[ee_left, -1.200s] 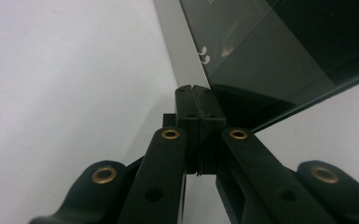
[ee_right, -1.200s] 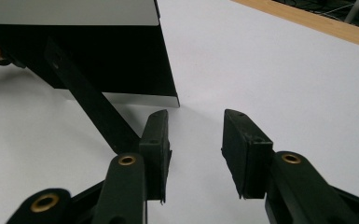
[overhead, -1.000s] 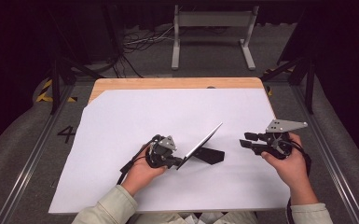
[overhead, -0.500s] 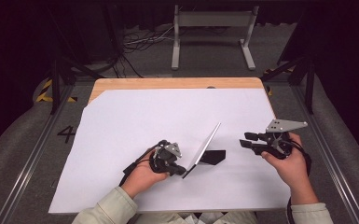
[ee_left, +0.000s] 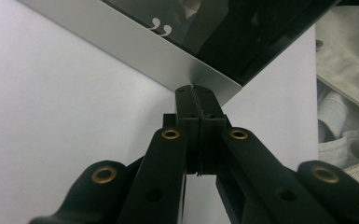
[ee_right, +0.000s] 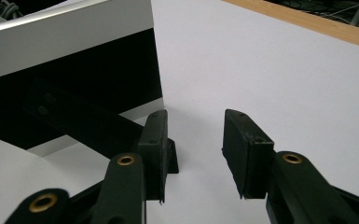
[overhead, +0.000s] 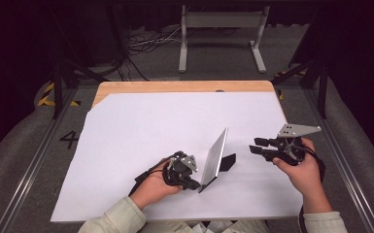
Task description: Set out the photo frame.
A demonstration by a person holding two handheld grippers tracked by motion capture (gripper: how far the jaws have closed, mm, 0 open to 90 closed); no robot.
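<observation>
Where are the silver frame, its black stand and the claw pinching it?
silver frame [overhead: 215,156], high view, on its pale back face.
black stand [overhead: 228,161], high view, on the prop behind the frame.
left claw [ee_left: 196,95], left gripper view, at the closed tips pinching the frame's corner.

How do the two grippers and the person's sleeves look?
Both grippers, left and right, are black, with flat jaws and brass-coloured rivets on the links. A grey three-cornered plate tops the right one. Black cables trail off. The sleeves are pale beige.
</observation>
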